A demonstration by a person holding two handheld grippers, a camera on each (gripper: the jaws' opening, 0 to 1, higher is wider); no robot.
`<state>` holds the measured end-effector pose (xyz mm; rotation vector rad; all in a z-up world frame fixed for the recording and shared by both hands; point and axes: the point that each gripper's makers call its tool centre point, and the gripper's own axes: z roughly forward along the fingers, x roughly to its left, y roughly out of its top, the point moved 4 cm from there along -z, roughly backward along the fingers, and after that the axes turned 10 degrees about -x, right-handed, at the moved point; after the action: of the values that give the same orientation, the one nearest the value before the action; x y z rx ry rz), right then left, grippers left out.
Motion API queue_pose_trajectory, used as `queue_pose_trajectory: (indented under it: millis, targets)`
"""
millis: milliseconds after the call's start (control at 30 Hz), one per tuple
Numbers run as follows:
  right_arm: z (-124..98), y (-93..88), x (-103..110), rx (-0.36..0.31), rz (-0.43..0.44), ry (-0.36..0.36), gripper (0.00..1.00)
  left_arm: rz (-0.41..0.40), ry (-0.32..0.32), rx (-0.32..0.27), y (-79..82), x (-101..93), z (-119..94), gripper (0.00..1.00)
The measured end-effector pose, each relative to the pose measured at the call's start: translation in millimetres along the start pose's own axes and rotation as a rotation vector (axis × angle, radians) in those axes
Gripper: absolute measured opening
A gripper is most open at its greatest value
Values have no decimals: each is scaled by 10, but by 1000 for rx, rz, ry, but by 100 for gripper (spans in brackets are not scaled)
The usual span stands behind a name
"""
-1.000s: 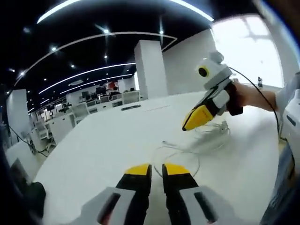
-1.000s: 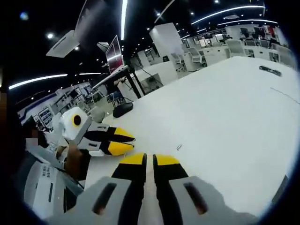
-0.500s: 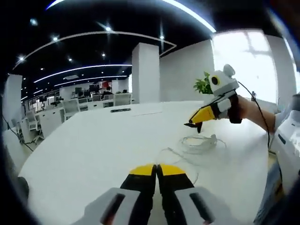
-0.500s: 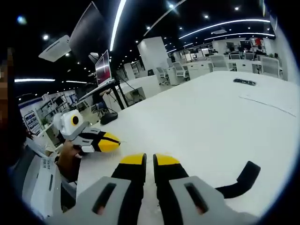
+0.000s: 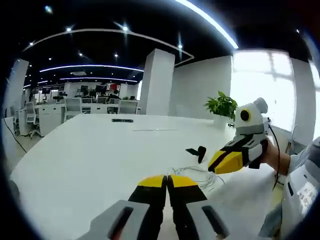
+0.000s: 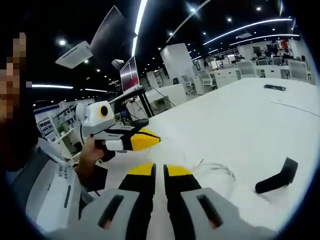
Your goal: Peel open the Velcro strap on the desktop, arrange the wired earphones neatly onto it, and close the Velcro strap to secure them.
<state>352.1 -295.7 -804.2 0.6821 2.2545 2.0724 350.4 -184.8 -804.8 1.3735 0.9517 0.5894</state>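
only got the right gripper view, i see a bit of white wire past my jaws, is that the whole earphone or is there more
observer: More. In the left gripper view the earphones lie as a loose heap of loops on the table, not yet tidied.
operator: where's my gripper relative to that heap
observer: The right gripper hangs at the heap's right edge in that view, jaws together, holding nothing.
operator: anything behind the strap i should mind
observer: A potted plant stands on the table beyond the Velcro strap, well clear of it.
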Motion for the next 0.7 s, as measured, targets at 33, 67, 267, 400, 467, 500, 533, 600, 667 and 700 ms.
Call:
queue_pose_trajectory:
  millis: [33,67,267,400,467,500,533,600,667,700]
  targets:
    - [9,29,-28,2,-5,5,9,-3,2,-2,7,-12,17,6]
    - [25,22,-23,5,-10,10,9,-3,8,-4,11,-21,35,6]
    - [153,-48,8,34,-43,26,11,-18,16,-5,9,-82,152,6]
    - [224,-177,46,71,-87,15,12,-24,7,-4,-6,-125,205,6]
    - [250,-208,43,79,-101,11,12,-23,6,-4,-10,-130,219,6]
    - [264,-221,36,84,-107,8,12,-23,8,-5,-10,-127,223,6]
    - [280,-232,30,86,-111,6,12,-25,9,-6,-10,-125,226,6]
    - [321,-249,30,93,-111,8,11,-33,12,-10,-6,-119,229,6]
    - [350,-268,42,103,-116,12,11,-38,14,-17,1,-114,228,6]
    - [356,-276,47,106,-122,13,10,-41,14,-21,7,-113,227,6]
